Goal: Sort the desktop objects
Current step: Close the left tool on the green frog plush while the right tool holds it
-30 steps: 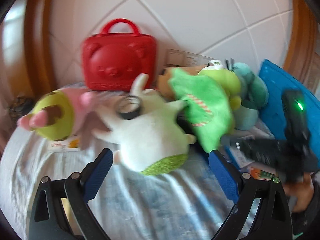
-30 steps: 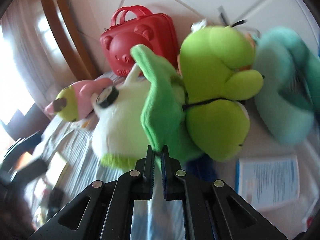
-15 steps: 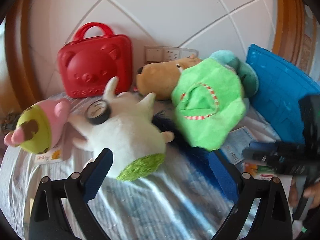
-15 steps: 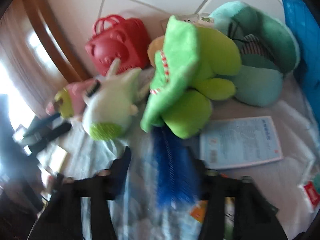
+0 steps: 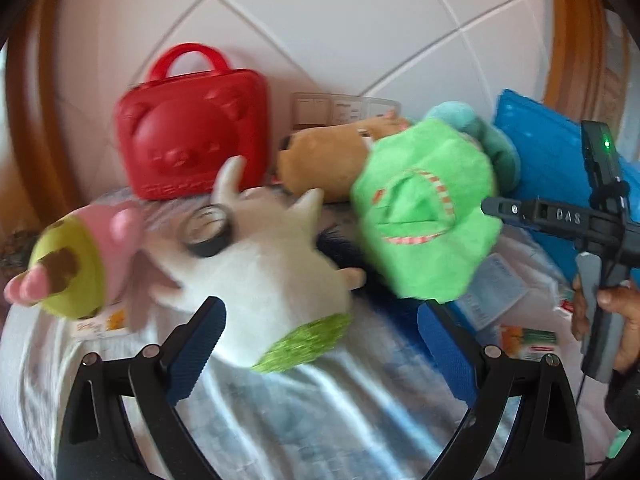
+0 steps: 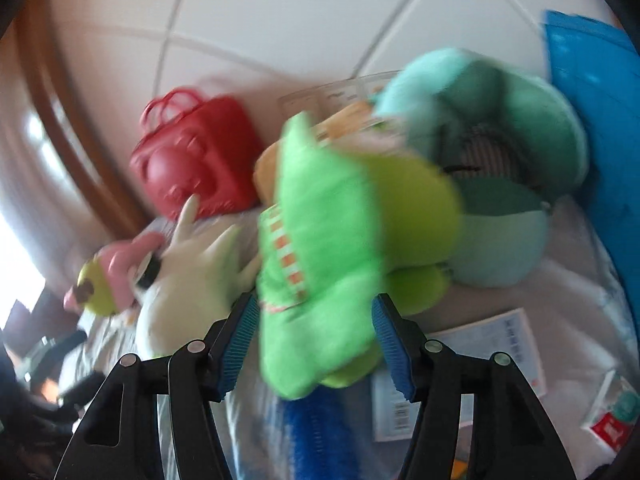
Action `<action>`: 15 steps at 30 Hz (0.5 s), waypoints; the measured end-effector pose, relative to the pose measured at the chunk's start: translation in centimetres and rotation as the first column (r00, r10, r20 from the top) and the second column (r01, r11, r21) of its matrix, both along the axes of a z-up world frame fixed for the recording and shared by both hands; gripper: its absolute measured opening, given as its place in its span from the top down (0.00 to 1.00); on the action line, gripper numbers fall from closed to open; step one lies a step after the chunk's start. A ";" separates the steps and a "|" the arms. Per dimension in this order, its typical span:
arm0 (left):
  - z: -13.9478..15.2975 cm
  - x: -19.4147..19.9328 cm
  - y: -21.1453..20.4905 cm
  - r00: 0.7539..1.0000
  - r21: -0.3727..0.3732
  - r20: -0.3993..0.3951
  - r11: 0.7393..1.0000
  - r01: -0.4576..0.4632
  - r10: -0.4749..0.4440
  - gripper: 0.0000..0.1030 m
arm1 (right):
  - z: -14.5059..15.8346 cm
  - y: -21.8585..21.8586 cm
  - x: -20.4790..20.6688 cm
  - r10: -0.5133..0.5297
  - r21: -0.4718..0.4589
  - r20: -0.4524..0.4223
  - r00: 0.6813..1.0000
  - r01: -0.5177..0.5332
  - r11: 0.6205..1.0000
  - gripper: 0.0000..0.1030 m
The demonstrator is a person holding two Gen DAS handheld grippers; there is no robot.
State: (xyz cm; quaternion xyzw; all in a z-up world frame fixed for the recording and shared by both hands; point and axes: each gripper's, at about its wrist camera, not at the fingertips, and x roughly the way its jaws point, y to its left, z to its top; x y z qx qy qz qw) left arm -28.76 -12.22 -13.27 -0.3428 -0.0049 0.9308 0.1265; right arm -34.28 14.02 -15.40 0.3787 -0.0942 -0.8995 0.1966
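Observation:
Soft toys lie in a heap on a pale cloth. My left gripper (image 5: pixel 320 340) is open, its blue pads wide apart just short of a white plush (image 5: pixel 264 280) with a green hem and a black ring (image 5: pixel 208 232) on it. A bright green plush (image 5: pixel 428 216) lies to its right over a brown plush (image 5: pixel 324 164). In the right wrist view my right gripper (image 6: pixel 312 340) is open, and the green plush (image 6: pixel 328 248) sits just beyond and between its pads without being pinched. A teal plush (image 6: pixel 500 152) lies behind it.
A red bear-faced case (image 5: pixel 192 140) stands against the tiled wall. A pink and yellow-green plush (image 5: pixel 76 264) lies far left. A blue mat (image 5: pixel 540 152) leans at the right. A paper leaflet (image 6: pixel 480 360), a blue bristly strip (image 6: pixel 308 432) and a small packet (image 6: pixel 612 412) lie near the front. A hand (image 5: pixel 624 312) holds the other tool.
My right gripper was shut on the green plush's fabric; it has opened, let go and drawn back. The green plush has flopped over to the right. The left gripper stays open.

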 end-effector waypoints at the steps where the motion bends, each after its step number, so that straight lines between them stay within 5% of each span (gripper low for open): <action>1: 0.1 -0.2 0.9 1.000 -0.003 -0.010 1.000 0.021 -0.021 0.05 | 0.3 1.4 -0.1 -0.019 -0.024 -0.006 1.000 0.019 1.000 0.38; 7: -0.6 -1.8 8.1 0.989 -0.049 -0.029 0.988 0.143 -0.145 0.05 | 1.0 5.9 -1.4 -0.105 -0.023 -0.006 0.994 0.105 0.994 0.30; 15: -2.8 -4.8 17.1 0.979 -0.131 -0.065 0.974 0.183 -0.193 0.05 | 0.8 8.1 -5.2 -0.023 -0.033 0.031 0.999 0.024 0.999 0.30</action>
